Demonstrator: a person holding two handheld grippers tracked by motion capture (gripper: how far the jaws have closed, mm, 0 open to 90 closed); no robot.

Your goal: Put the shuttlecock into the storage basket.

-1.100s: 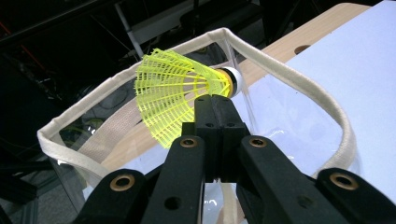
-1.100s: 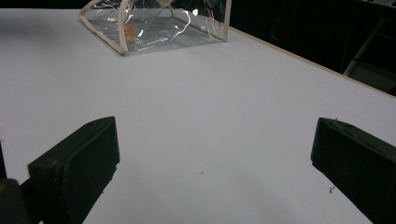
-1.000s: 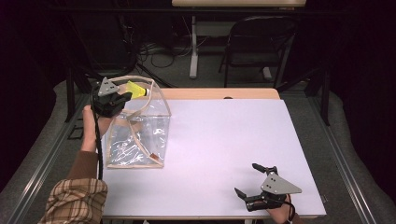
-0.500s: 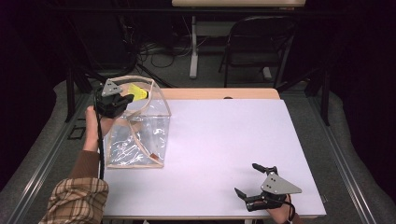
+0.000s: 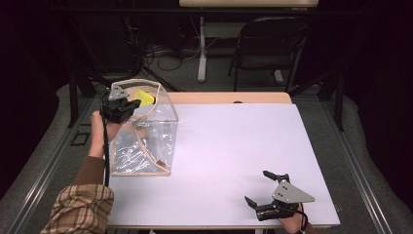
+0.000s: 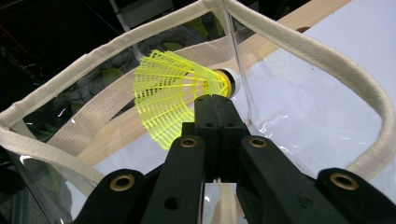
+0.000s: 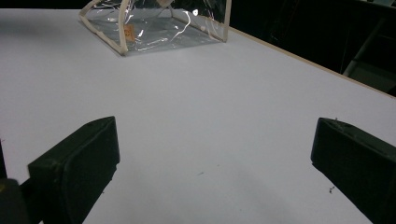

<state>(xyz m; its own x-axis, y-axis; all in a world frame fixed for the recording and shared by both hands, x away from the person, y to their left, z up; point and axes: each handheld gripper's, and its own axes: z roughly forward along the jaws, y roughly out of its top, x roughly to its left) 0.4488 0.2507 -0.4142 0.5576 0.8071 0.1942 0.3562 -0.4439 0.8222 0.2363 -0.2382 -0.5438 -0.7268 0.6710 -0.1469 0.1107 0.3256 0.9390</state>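
A yellow plastic shuttlecock with a white cork tip is pinched by its skirt in my left gripper, whose jaws are pressed together. In the high view the left gripper holds the shuttlecock just above the open top of a clear bag with cream fabric trim. The bag stands at the table's left side. My right gripper rests near the front right edge of the table, open, with nothing between its jaws. It faces the bag from far off.
The white table top has a wooden strip along its far edge. A folding chair and cables lie on the floor beyond the table. A sleeve in a plaid pattern comes in at the lower left.
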